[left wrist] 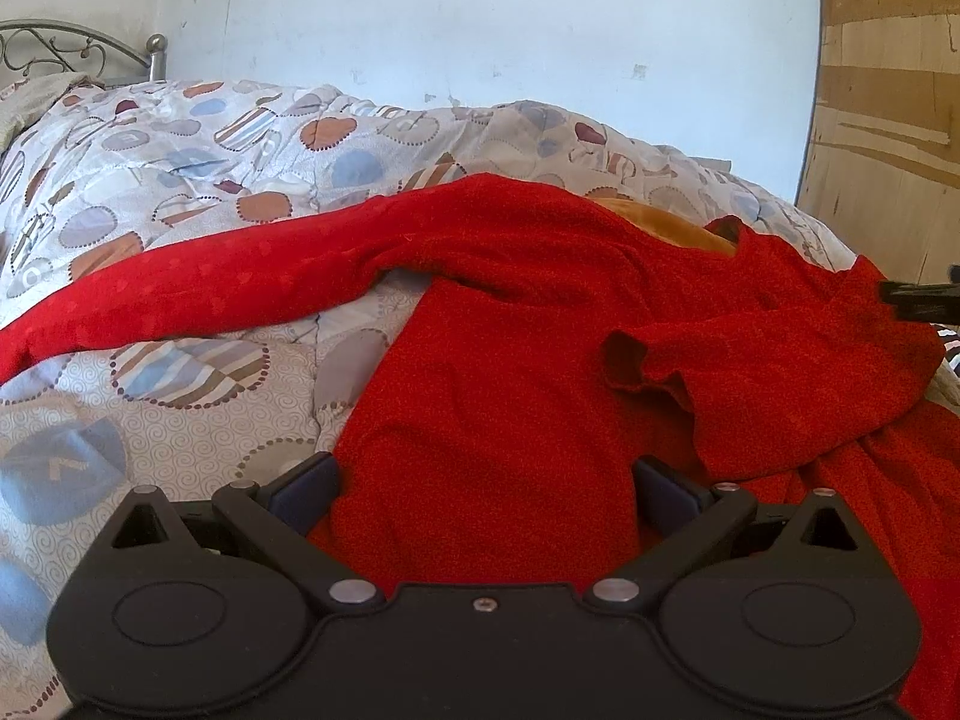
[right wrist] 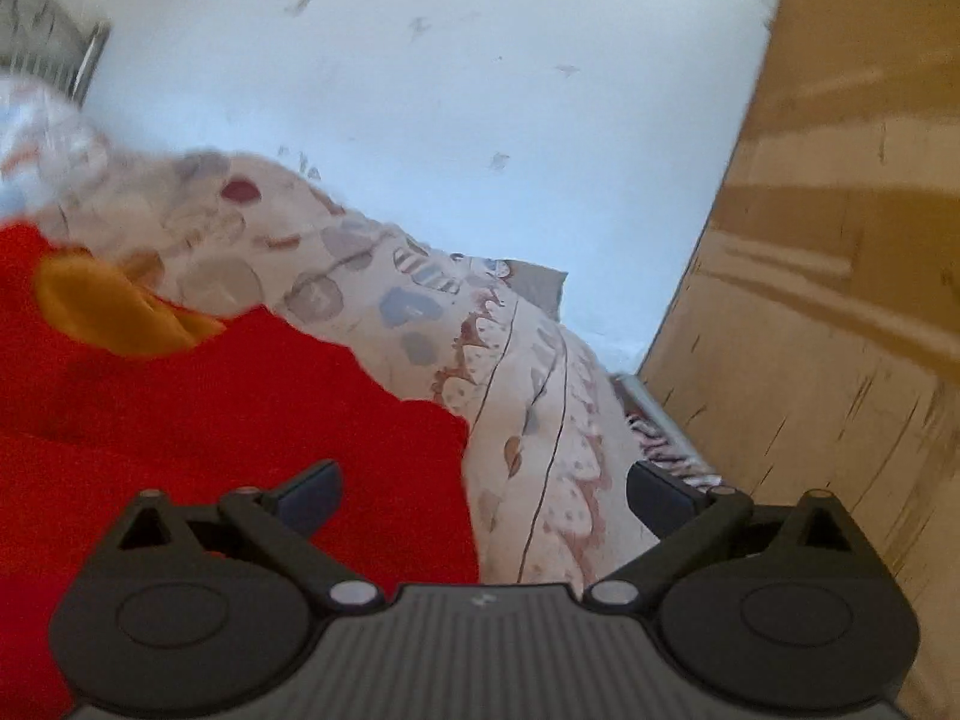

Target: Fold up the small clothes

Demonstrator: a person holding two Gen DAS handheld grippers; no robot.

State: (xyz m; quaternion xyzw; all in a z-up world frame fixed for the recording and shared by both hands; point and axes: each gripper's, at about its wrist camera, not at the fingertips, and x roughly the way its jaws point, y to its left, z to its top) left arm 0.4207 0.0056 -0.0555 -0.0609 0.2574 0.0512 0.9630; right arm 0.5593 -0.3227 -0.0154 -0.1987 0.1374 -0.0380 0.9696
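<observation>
From my left wrist camera I see, far left, a curled grey metal bed headboard (left wrist: 72, 54) against a pale scuffed wall (left wrist: 480, 18); below it spreads the quilted bedspread printed with blue, orange and striped circles (left wrist: 180, 180) that covers the bed; across it lies the red knitted long-sleeved garment (left wrist: 510, 372), one sleeve stretched out to the left edge of the view, the body running down the middle toward my camera, and a second part folded over itself on the right with a loose cuff showing; a mustard-orange piece of cloth (left wrist: 672, 225) peeks out from behind the red knit near its top; my left gripper (left wrist: 486, 486) has its fingers (left wrist: 303, 489) spread wide, holding nothing, with the red fabric lying in the gap between them; I cannot tell whether the pads touch the cloth; at the far right edge a dark tip (left wrist: 918, 300) of the other tool sits by the garment's right edge, and beyond it stands a light plywood panel (left wrist: 888, 120).

From my right wrist camera, blurred, the red knit fills the lower left with the mustard cloth on it; my right gripper (right wrist: 483, 489) is also wide apart and empty; its left finger sits over red fabric, its right finger over the bedspread's edge beside the plywood.
</observation>
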